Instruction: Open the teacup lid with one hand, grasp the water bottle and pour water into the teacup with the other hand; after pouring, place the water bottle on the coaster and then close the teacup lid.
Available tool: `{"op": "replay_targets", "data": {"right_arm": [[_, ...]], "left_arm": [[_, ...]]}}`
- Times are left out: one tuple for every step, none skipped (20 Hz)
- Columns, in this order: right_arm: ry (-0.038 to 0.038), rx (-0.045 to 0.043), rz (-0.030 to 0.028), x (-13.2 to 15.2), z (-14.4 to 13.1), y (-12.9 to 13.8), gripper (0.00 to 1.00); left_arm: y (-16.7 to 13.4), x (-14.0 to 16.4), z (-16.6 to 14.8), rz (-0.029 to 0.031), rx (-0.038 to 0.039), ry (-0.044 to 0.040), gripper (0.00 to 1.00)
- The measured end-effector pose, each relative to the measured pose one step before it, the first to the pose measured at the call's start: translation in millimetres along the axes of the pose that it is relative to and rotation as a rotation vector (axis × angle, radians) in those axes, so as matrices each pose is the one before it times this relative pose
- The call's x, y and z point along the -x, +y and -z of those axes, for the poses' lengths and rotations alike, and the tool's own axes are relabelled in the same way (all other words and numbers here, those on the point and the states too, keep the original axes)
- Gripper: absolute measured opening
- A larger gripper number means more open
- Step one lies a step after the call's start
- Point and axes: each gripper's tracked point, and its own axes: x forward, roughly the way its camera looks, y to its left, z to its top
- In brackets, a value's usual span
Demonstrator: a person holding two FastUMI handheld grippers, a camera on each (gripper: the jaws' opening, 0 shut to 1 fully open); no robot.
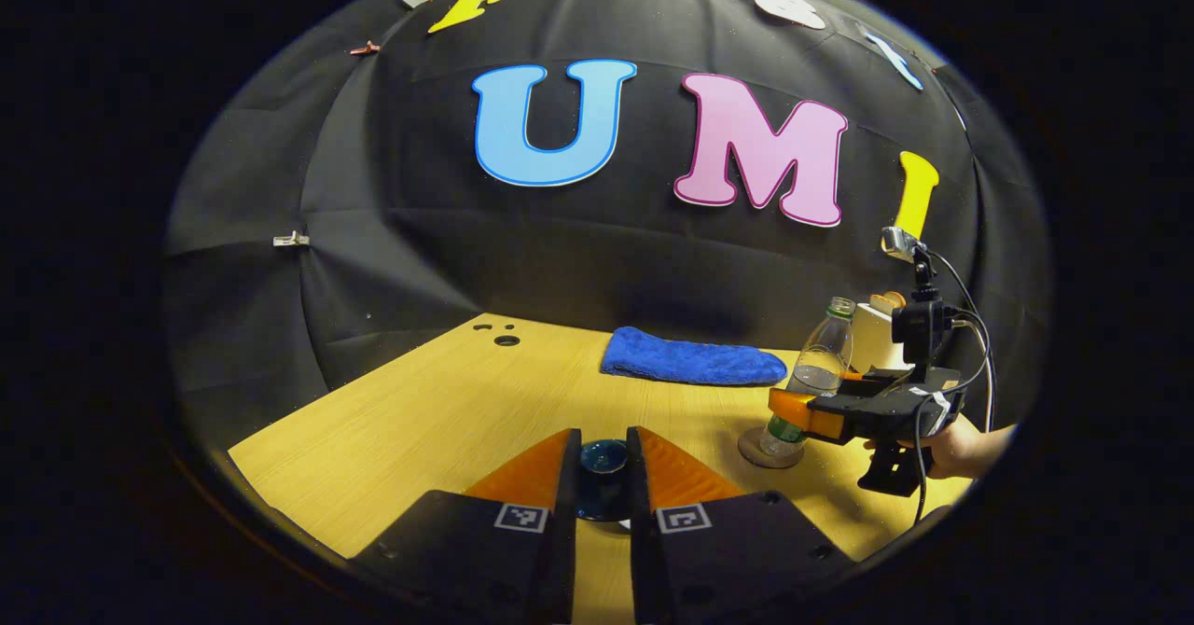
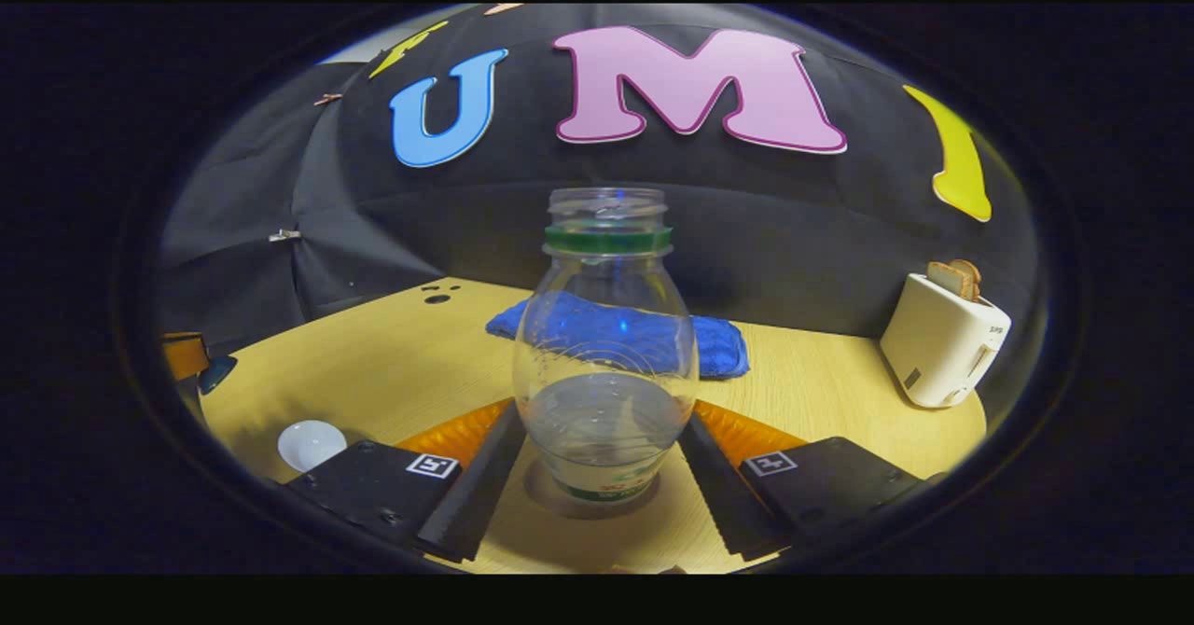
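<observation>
Holding the dark blue teacup lid (image 1: 602, 462) in my left hand-held gripper (image 1: 602, 476). My right hand-held gripper (image 2: 604, 476) is flanking, unclenched, the clear plastic water bottle (image 2: 604, 364) on its round coaster (image 2: 550, 499). Light and slippery, I judge; I'm gripping its belly.

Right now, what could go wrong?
1. The water bottle has no cap and holds water; it stands on the coaster between the right tool's fingers, so a nudge might spill it.
2. The left tool grips the teacup lid by a small knob; it could slip.

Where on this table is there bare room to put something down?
The table is bare left of the blue towel, up to the holes. It is crowded on the right: bottle on its coaster, and toaster.
</observation>
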Motion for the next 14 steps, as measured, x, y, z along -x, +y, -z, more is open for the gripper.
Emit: {"op": "replay_targets", "data": {"right_arm": [[0.01289, -0.00107, 0.00673, 2.16, 2.91, -1.96, 0.92], [0.00509, -0.00627, 0.01841, 2.98, 3.43, -3.80, 0.97], [-0.00134, -0.00959, 0.00461, 3.57, 1.88, -1.16, 0.99], [0.00181, -0.00364, 0.00140, 4.59, 4.23, 1.41, 0.97], [0.00753, 0.00390, 0.00637, 5.93, 4.98, -2.12, 0.97], [0.01104, 0.00320, 0.01717, 7.45, 6.94, -5.01, 0.99], [0.01931, -0.01261, 0.02467, 9.00, 7.97, -5.22, 0.98], [0.01478, -0.02366, 0.02488, 9.74, 8.54, -5.02, 0.99], [0.01076, -0.01450, 0.01636, 9.98, 6.02, -2.54, 0.99], [0.00117, 0.00604, 0.01632, 8.83, 2.90, -1.01, 0.97], [-0.00712, 0.01960, 0.02007, 10.05, 1.18, -3.29, 0.99], [-0.00684, 0.02160, 0.01466, 9.50, 1.76, -2.87, 0.99], [-0.00415, 0.01592, 0.00663, 8.95, 2.14, -1.30, 0.96], [-0.00147, 0.01058, -0.00565, 8.83, 2.60, 1.66, 0.99]], "left_arm": [[-2.22, -1.61, 0.15, 0.00160, -0.00433, 0.00007, 0.28], [-1.39, -1.75, -1.38, 0.00130, -0.00857, -0.00521, 0.28], [-3.93, -2.94, 0.57, 0.00964, -0.00572, -0.00082, 0.28], [-3.52, -3.21, 2.47, 0.00861, -0.00511, 0.00780, 0.28], [-2.51, -3.34, 4.22, 0.00794, -0.00663, 0.00837, 0.28], [-2.86, -3.45, 3.01, 0.00782, -0.00742, 0.00643, 0.28], [-2.43, -2.48, 3.25, 0.00635, -0.00833, 0.00304, 0.28], [-3.22, -3.02, 3.72, 0.00599, -0.00828, 0.00358, 0.24], [-2.85, -2.97, 5.31, 0.00368, -0.00893, 0.00677, 0.24], [-2.77, -2.61, 4.56, 0.00214, -0.00929, 0.00200, 0.24], [-4.15, -3.01, 5.14, 0.00567, -0.00674, 0.00059, 0.24], [-4.75, -2.15, 4.69, 0.00718, -0.00683, 0.00242, 0.28], [-4.66, -2.85, 5.46, 0.00696, -0.00834, 0.00219, 0.24], [-4.31, -2.49, 3.84, 0.00766, -0.01045, 0.00066, 0.24]]}}
